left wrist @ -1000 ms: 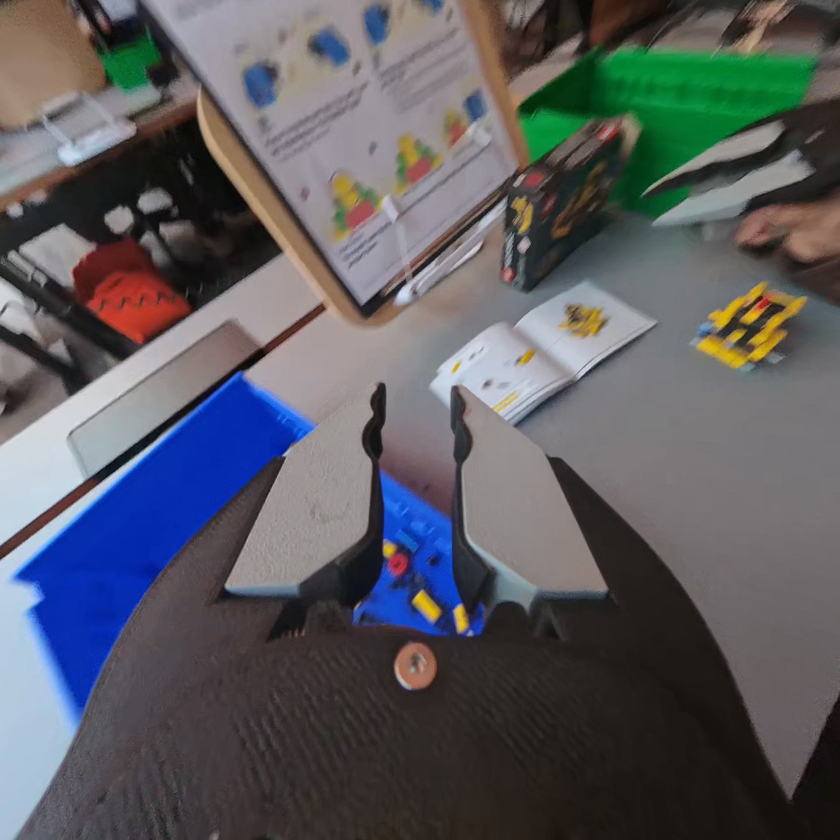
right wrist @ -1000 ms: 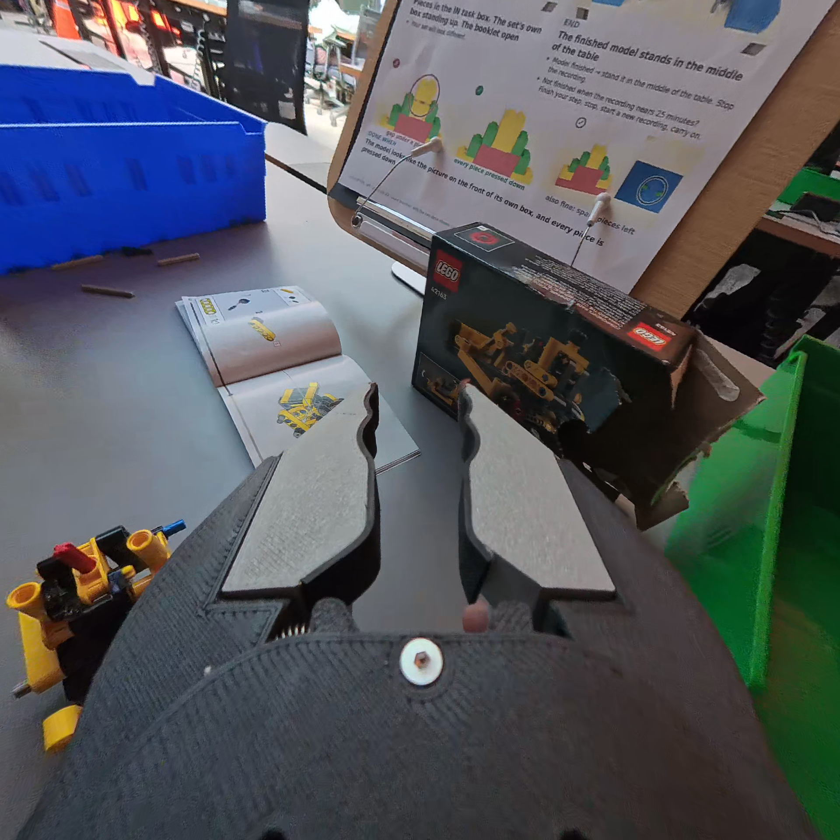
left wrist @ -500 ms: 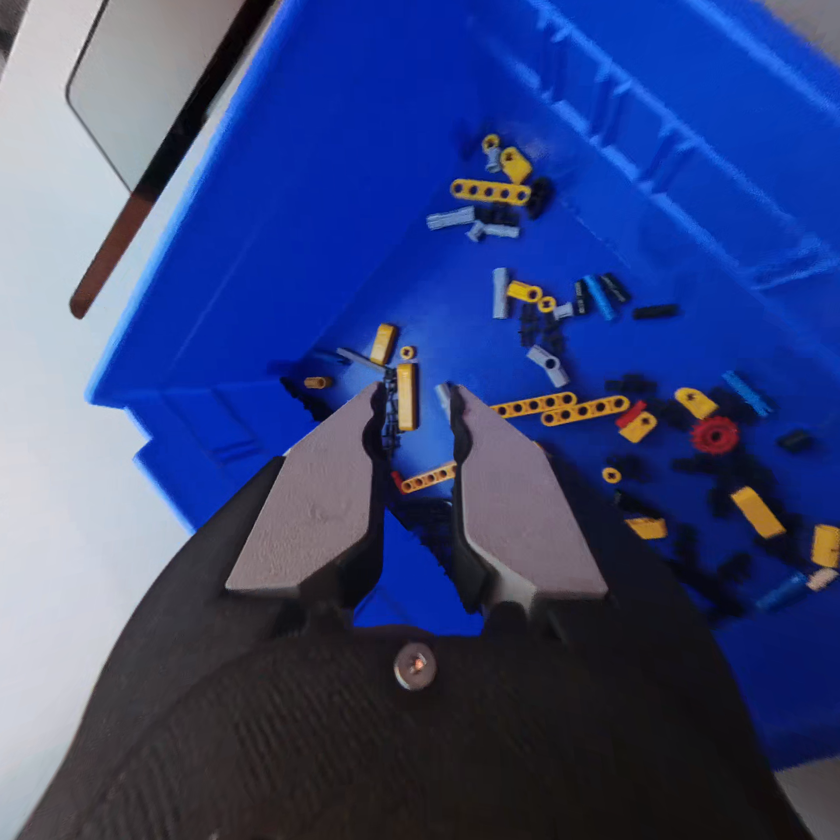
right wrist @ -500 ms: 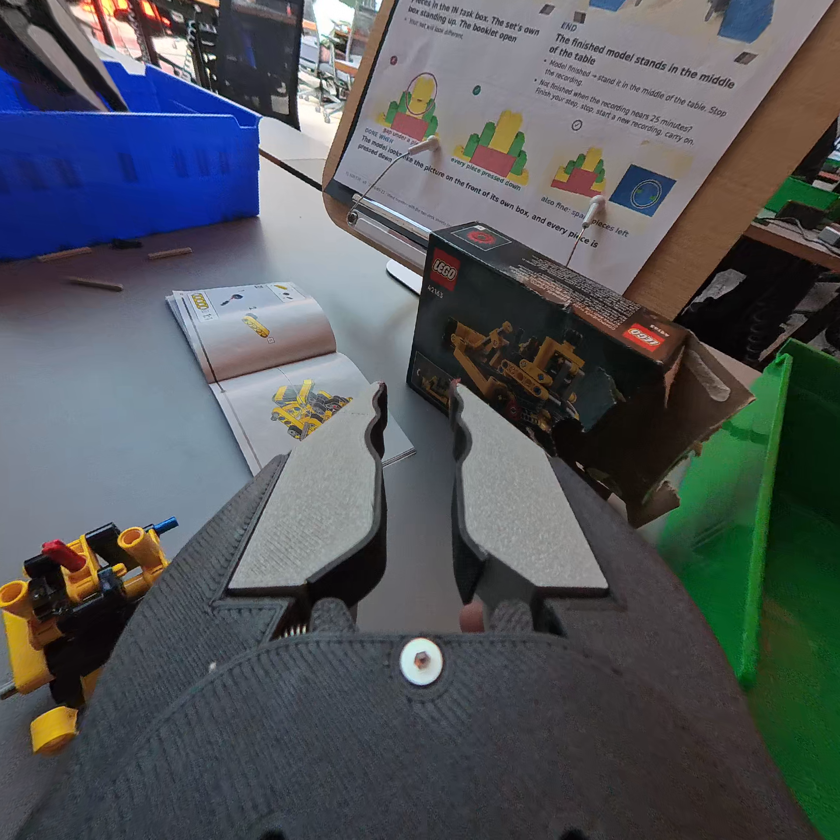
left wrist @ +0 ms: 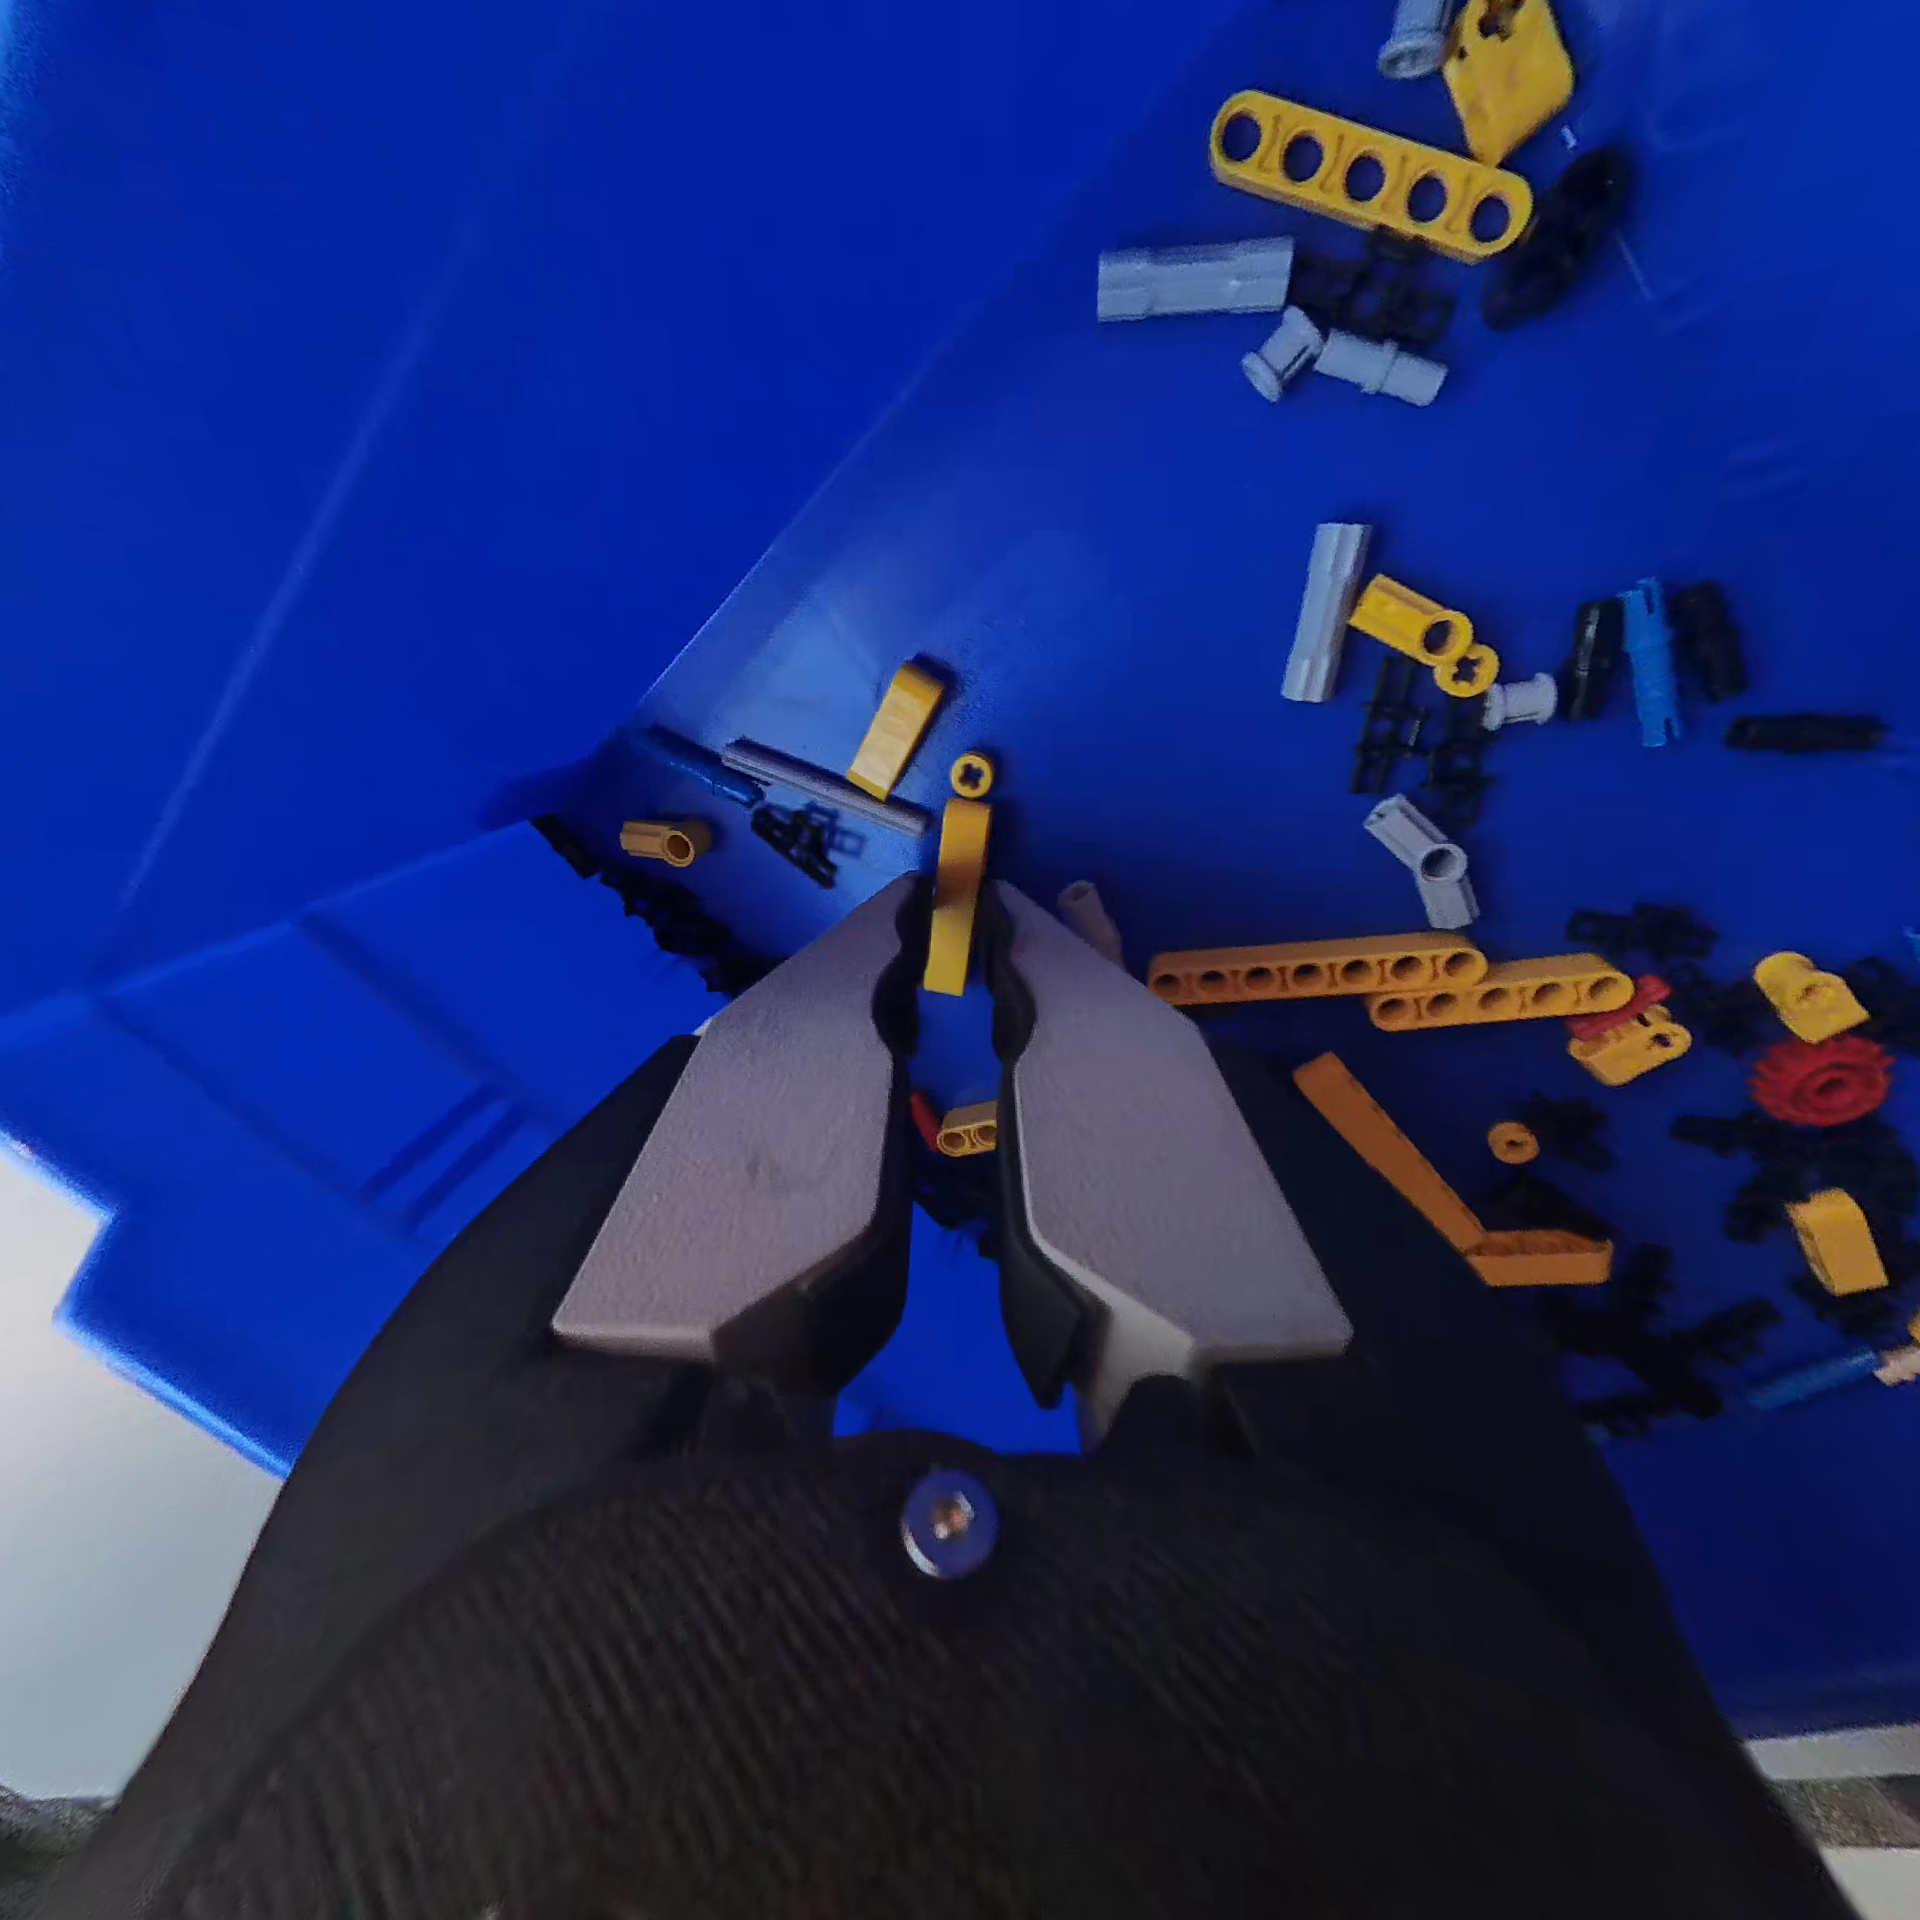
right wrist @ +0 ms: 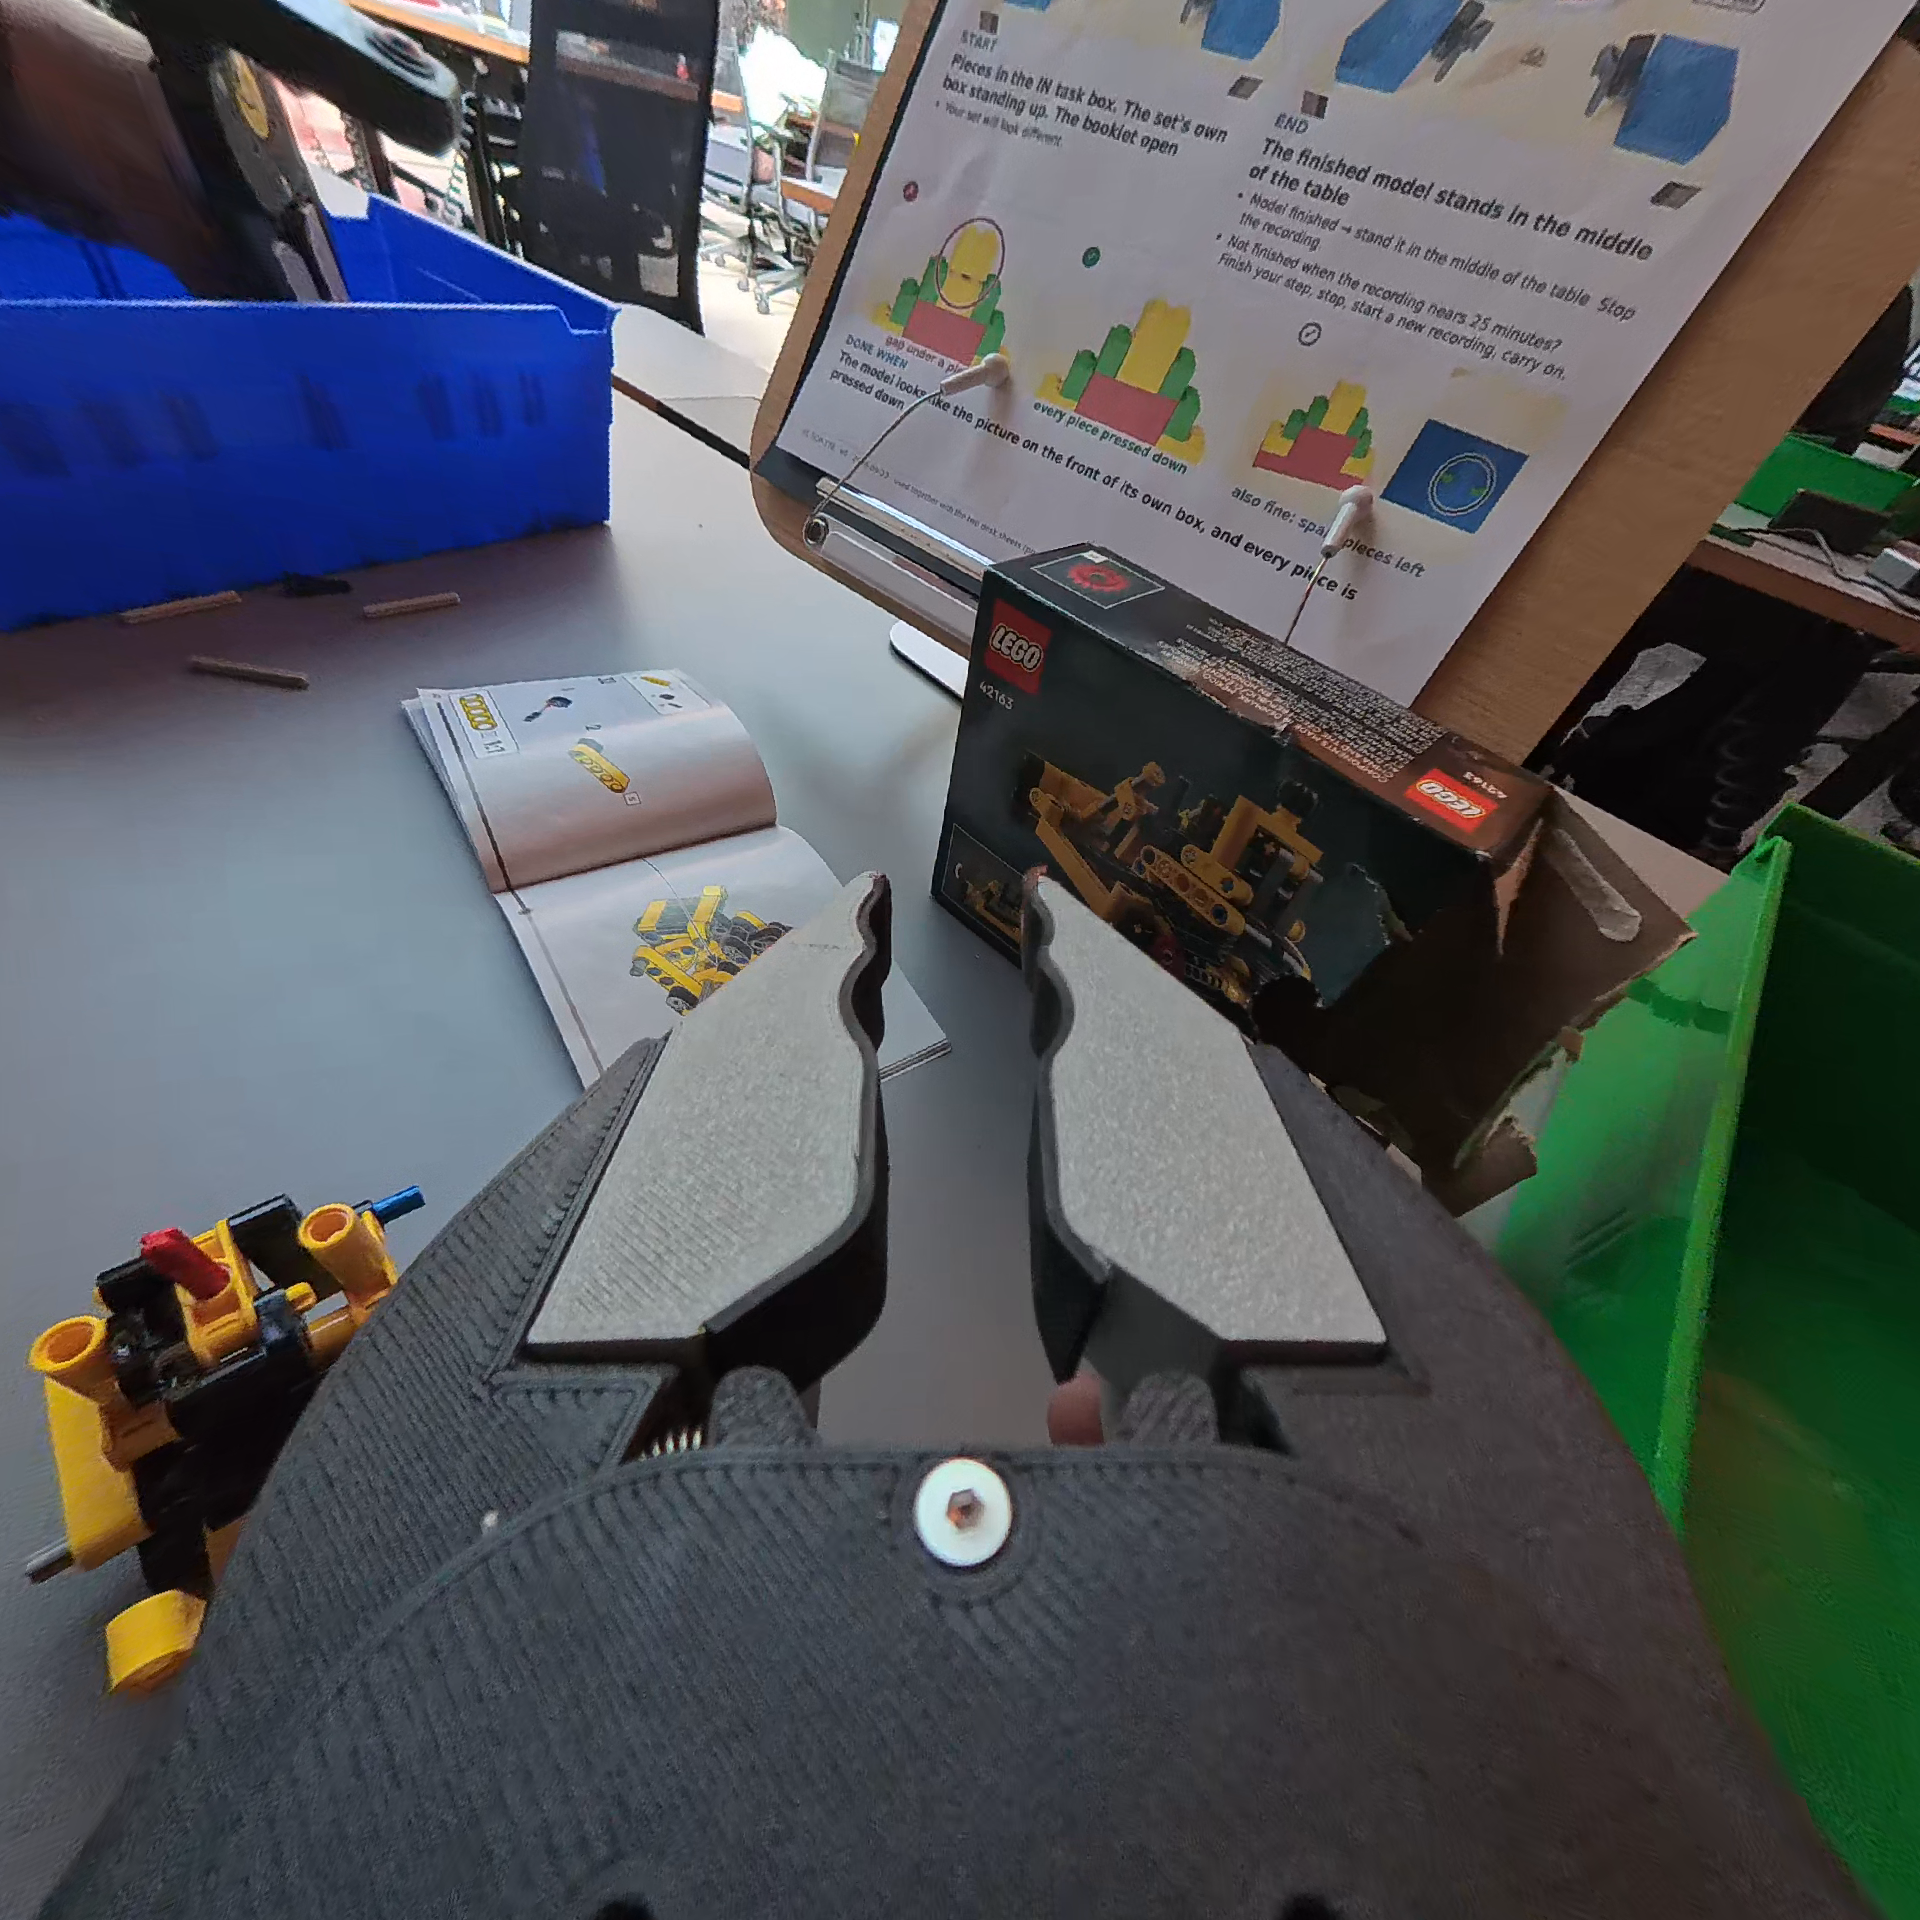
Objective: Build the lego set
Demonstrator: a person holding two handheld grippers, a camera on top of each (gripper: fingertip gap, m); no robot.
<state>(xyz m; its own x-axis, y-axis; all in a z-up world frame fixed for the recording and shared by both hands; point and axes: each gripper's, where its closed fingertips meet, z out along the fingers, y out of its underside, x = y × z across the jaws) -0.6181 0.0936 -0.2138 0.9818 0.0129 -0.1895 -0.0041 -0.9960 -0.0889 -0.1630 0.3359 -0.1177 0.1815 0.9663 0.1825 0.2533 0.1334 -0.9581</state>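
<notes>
One blue bin [right wrist: 301, 447], one green bin [right wrist: 1766, 1195], one booklet [right wrist: 623, 821], one box [right wrist: 1226, 821].

left close above bin [left wrist: 416, 520], perhaps shared

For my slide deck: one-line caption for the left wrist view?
Left hand-held gripper straddles a yellow piece inside the blue bin.

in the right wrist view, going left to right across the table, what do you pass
partly built yellow lego model → open instruction booklet → right tool → lego set box → green bin
</notes>
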